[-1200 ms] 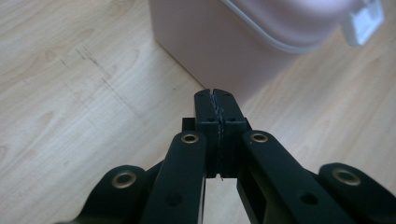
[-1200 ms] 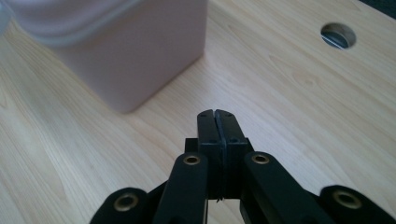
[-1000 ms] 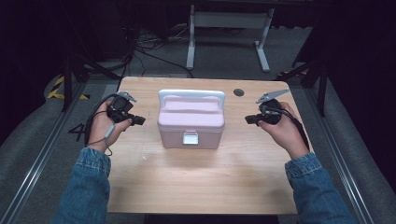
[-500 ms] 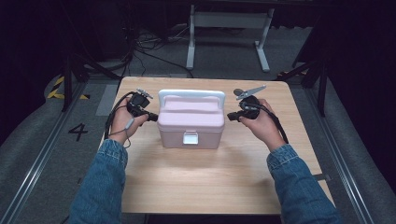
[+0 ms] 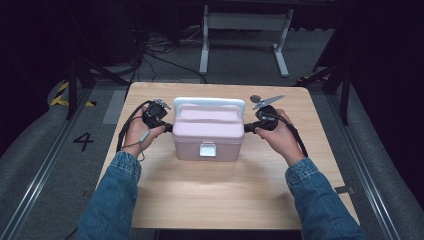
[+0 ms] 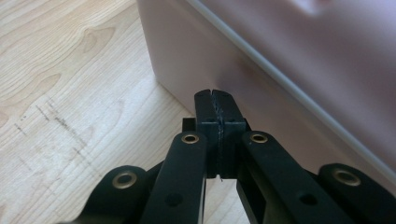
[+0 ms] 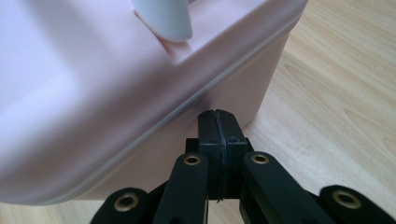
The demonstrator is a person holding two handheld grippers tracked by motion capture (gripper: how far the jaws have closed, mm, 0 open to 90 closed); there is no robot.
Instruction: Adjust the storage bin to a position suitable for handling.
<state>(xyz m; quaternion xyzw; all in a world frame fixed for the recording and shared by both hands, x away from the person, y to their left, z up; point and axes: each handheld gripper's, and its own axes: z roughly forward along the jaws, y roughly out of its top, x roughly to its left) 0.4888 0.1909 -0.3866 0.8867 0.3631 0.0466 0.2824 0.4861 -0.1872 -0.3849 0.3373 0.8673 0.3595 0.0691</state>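
Note:
A pink lidded box [image 5: 208,134] with a white handle [image 5: 209,102] and a white front latch [image 5: 207,149] stands in the middle of the wooden table [image 5: 215,195]. My left gripper [image 5: 167,127] is shut with nothing in it, its tips against the box's left side wall [image 6: 187,56]. My right gripper [image 5: 248,128] is shut and empty too, its tips at the box's right side [image 7: 224,93], just under the lid seam. In the left gripper view the closed tips [image 6: 215,95] sit low by the box's bottom corner. In the right gripper view the closed tips [image 7: 215,114] point at the wall below the handle's foot [image 7: 163,21].
A white metal stand [image 5: 245,22] and cables lie on the floor beyond the table's far edge. A small dark round mark [image 5: 255,98] sits on the table behind the right gripper. Bare wood stretches in front of the box.
Both hands have moved inward from the table's sides toward the box and a little down. The grippers now flank it at its side walls. The box has not moved.

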